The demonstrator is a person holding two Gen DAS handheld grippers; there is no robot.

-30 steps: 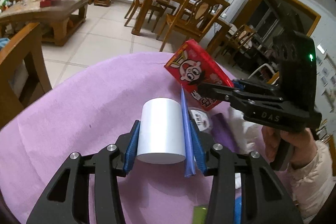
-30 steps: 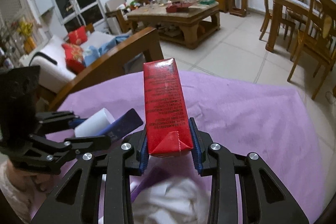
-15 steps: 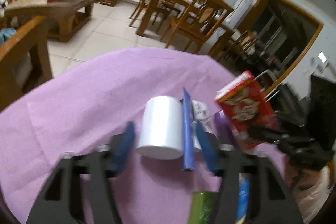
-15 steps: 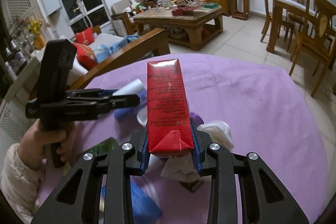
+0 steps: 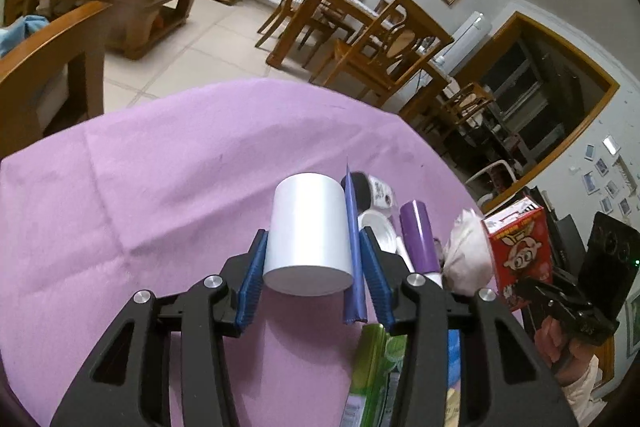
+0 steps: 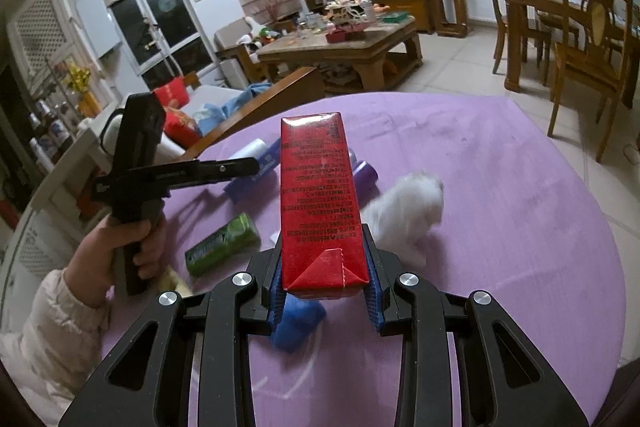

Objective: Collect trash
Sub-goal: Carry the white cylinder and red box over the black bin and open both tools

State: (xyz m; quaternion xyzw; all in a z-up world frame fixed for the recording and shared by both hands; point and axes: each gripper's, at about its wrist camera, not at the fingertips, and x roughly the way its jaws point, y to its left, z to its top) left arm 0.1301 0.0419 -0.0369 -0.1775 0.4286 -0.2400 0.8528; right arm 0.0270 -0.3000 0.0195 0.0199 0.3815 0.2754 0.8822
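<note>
Left gripper (image 5: pixel 310 259) clamped on white roll (image 5: pixel 307 235) plus thin blue-purple sheet (image 5: pixel 354 251) pressed flat against right-hand pad; both lifted clear of purple tablecloth (image 5: pixel 160 195). Roll's long axis running straight out along the fingers, away from camera.

Right gripper (image 6: pixel 324 263) clamped on red carton (image 6: pixel 318 203) near its folded base; carton's long axis likewise pointing forward and up from the jaws, held above the cloth.

Both tools full, so no free grip for remaining litter until something unloaded (no bin or bag visible in either view; drop-off direction cannot be told).

Loose trash left on cloth, clustered between the two tools: green packet (image 6: pixel 222 245) lying flat, long axis diagonal, just beside the hand (image 6: pixel 120 251) holding the left tool; purple tube (image 5: pixel 418 237) just right of left fingers, lying roughly parallel to them; crumpled white tissue (image 6: pixel 404 211) ahead-right of carton (blurred); blue scrap (image 6: pixel 298 323) directly beneath right jaws.

Judgement: left side nearer green packet and tube; right nearer tissue and blue scrap.
</note>
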